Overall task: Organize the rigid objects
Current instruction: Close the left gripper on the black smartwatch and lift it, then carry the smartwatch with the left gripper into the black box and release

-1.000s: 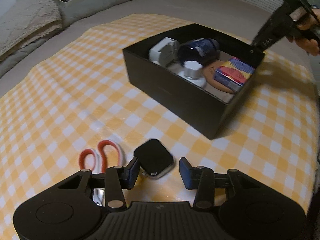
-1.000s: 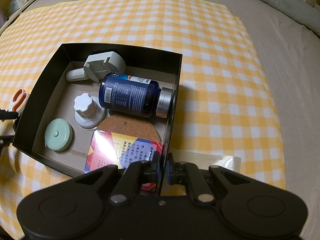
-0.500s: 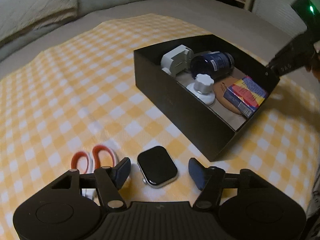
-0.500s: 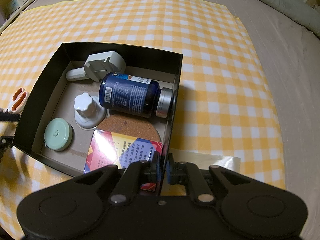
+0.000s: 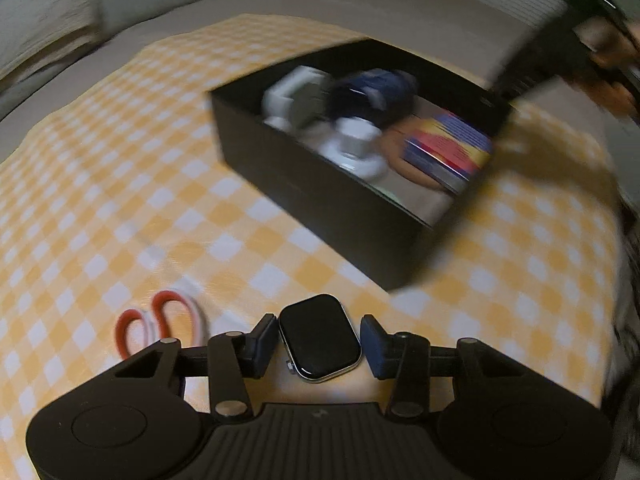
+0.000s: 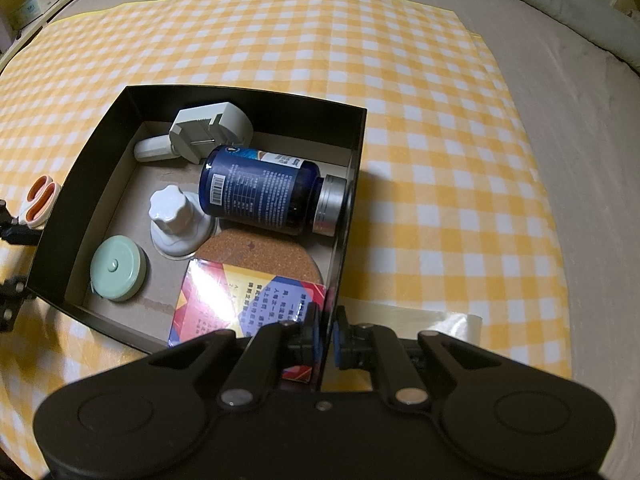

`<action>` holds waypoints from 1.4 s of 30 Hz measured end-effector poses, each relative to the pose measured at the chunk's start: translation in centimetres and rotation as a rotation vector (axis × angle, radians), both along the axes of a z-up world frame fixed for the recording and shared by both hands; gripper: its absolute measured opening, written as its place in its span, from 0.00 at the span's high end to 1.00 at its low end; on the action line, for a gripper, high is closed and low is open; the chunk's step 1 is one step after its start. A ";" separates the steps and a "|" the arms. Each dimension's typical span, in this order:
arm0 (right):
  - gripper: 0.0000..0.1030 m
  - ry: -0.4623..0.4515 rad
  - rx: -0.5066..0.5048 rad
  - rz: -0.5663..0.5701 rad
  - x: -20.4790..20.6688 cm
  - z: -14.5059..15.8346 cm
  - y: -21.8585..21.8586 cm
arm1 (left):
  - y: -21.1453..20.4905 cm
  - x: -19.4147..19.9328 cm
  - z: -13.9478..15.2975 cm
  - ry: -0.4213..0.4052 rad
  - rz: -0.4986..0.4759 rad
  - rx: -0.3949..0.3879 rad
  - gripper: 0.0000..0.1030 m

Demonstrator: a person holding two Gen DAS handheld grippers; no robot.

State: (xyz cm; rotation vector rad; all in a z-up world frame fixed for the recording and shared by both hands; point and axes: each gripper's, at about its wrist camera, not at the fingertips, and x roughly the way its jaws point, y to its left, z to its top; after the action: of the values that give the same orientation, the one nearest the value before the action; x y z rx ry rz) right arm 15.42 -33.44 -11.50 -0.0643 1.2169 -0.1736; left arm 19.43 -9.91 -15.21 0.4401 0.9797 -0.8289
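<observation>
A black smartwatch body (image 5: 319, 337) lies on the yellow checked cloth between the fingers of my left gripper (image 5: 319, 346), which is open around it. The left finger pad looks close to the watch's side; a gap shows on the right. My right gripper (image 6: 327, 336) is shut on the near right wall of the black box (image 6: 347, 216). The box (image 5: 320, 196) holds a blue bottle (image 6: 264, 190), a white plug adapter (image 6: 210, 132), a white knob (image 6: 174, 212), a green tape measure (image 6: 116, 268), a cork coaster (image 6: 256, 252) and a colourful card box (image 6: 248, 300).
Red-handled scissors (image 5: 160, 324) lie on the cloth left of the left gripper; they also show in the right wrist view (image 6: 40, 200). The checked cloth (image 6: 440, 160) covers a grey bed (image 6: 580, 120). A strip of tape (image 6: 432, 320) holds the cloth's edge.
My left gripper opened off the watch, then moved in around it and narrowed, so the watch now sits between the fingers. The right gripper stayed clamped on the box wall.
</observation>
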 end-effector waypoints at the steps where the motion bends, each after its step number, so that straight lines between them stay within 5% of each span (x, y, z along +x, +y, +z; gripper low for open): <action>1: 0.92 0.000 0.000 0.000 0.0 0.0 0.0 | 0.0 -0.4 0.0 0.002 -0.044 0.004 0.55; 6: 0.92 0.001 -0.002 0.001 0.0 0.0 0.0 | 0.1 -1.8 0.2 0.024 -0.153 0.020 0.54; 15: 0.92 0.003 -0.004 0.003 0.0 0.0 0.1 | 0.0 -1.7 0.5 0.109 0.154 0.046 0.55; 24: 0.92 0.003 -0.005 0.003 0.0 0.0 0.1 | -1.2 -2.2 0.5 0.063 0.175 0.059 0.62; 42: 0.91 0.004 -0.007 0.003 0.0 -0.1 0.1 | -0.4 2.2 7.0 0.036 0.406 -0.211 0.62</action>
State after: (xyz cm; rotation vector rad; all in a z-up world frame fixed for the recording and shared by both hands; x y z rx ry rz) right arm 15.46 -33.35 -11.55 -0.0720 1.2199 -0.1752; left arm 21.64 -10.32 -8.21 0.0390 0.9614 -0.5642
